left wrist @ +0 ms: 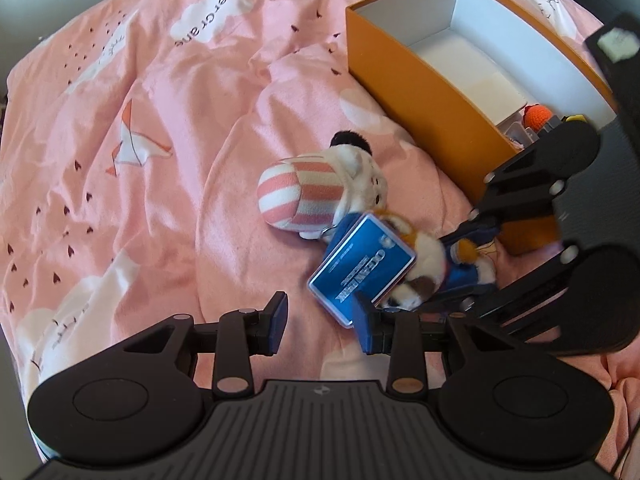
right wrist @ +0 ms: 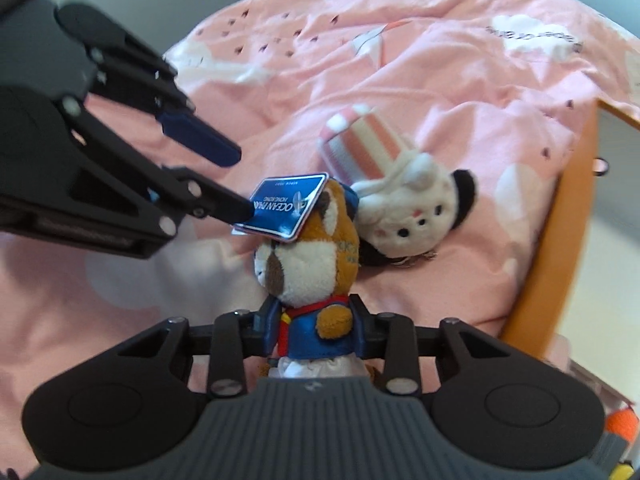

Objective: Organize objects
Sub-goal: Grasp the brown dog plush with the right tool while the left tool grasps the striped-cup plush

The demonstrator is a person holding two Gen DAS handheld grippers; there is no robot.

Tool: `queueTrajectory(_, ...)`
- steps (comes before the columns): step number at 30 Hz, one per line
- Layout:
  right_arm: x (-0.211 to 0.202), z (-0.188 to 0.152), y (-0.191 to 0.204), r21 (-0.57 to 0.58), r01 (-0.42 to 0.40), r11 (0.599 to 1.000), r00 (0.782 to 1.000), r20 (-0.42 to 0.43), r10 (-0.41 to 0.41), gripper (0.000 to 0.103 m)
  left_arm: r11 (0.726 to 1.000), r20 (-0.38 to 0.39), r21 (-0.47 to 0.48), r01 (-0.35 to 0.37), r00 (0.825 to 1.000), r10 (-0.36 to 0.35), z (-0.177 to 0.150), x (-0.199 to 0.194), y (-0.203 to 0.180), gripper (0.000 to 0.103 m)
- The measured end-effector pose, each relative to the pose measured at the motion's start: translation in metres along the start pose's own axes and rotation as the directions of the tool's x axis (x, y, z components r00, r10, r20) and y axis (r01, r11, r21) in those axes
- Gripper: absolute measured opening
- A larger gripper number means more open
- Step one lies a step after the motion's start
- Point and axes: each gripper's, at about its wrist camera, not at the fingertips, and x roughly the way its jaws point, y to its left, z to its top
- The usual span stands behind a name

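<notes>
A small red-panda plush [right wrist: 308, 264] in a blue shirt stands upright on the pink bedspread, and my right gripper [right wrist: 314, 330] is shut on its body. A blue "Ocean Park" tag [right wrist: 286, 210] rests across its head. My left gripper [right wrist: 238, 184] reaches in from the upper left, open, with its lower fingertip against the tag's edge. In the left wrist view the left gripper [left wrist: 322, 324] has only bedspread between its fingers, and the tag [left wrist: 360, 272] lies just beyond its right finger. A white plush with a pink-striped hat [left wrist: 304, 192] lies on its side just behind the red panda.
An open orange box [left wrist: 420, 92] with white walls stands on the bed to the right, close to both plushes. An orange knitted item [left wrist: 536, 114] and other small things sit in its near end. The rumpled pink bedspread [left wrist: 160, 160] stretches away to the left.
</notes>
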Motion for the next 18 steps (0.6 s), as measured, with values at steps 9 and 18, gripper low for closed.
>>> queueTrajectory(9, -0.076, 0.007, -0.03, 0.104, 0.048, 0.993, 0.988, 0.141, -0.062, 0.036, 0.991, 0.031, 0.127, -0.031, 0.999, 0.027, 0.017, -0.008, -0.016, 0.054)
queueTrajectory(18, -0.152, 0.006, -0.082, 0.213, 0.159, 0.964, 0.945, 0.25, -0.211, 0.036, 0.913, 0.039, 0.401, -0.073, 0.997, 0.063, 0.056, 0.015, -0.036, 0.064)
